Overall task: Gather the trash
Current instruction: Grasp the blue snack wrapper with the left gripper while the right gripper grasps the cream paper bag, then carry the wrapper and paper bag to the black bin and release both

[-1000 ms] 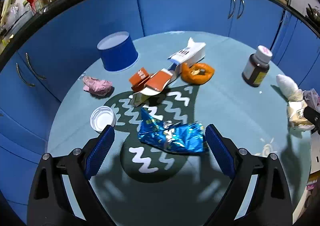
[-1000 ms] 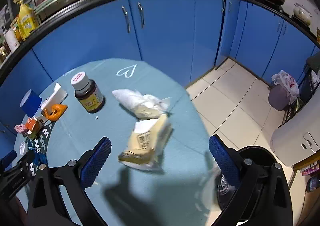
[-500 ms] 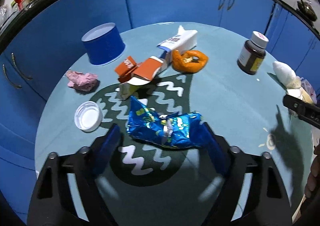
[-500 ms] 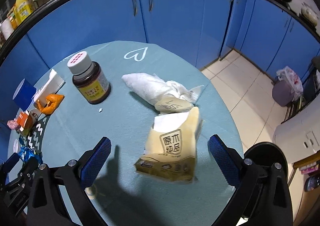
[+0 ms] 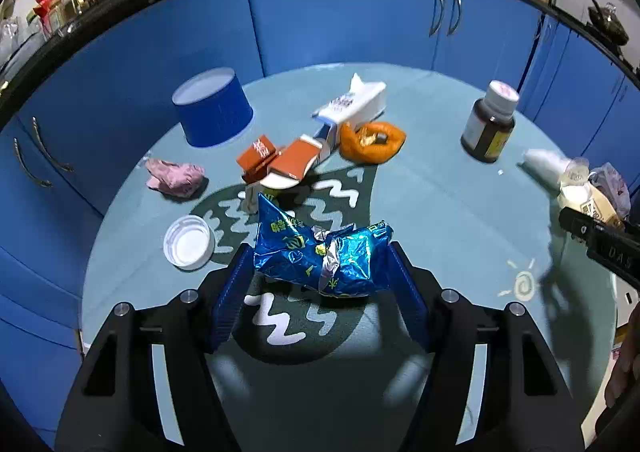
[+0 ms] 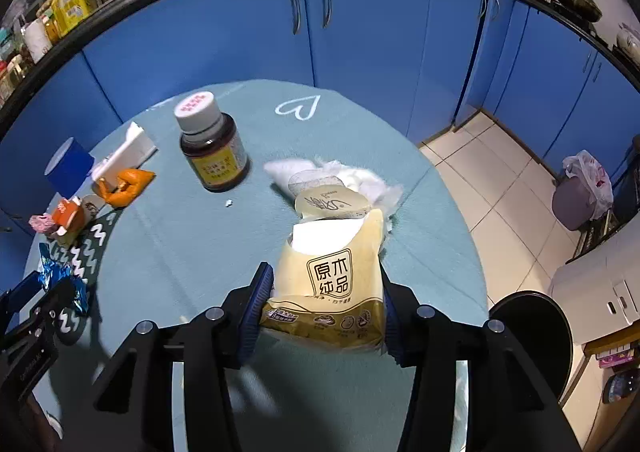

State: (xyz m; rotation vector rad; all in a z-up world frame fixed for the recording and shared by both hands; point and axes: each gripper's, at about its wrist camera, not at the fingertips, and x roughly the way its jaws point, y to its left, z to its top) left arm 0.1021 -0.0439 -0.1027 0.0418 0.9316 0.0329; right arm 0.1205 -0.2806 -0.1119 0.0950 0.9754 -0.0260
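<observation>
Both grabs look made. The left gripper [image 5: 320, 272] pinches the crumpled blue foil wrapper [image 5: 320, 256] at centre frame, its long axis running left to right across the jaws. The right gripper [image 6: 324, 304] squeezes the yellow tissue pack [image 6: 330, 284], lengthwise up the frame, open end away. Next, I'd guess: lift both and find a bin; the remaining litter sits in the upper half.

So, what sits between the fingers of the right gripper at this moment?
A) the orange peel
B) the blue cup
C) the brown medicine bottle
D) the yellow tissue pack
D: in the right wrist view the right gripper has its blue pads pressed on both sides of the yellow tissue pack, while the brown medicine bottle stands apart, farther back on the table.
</observation>
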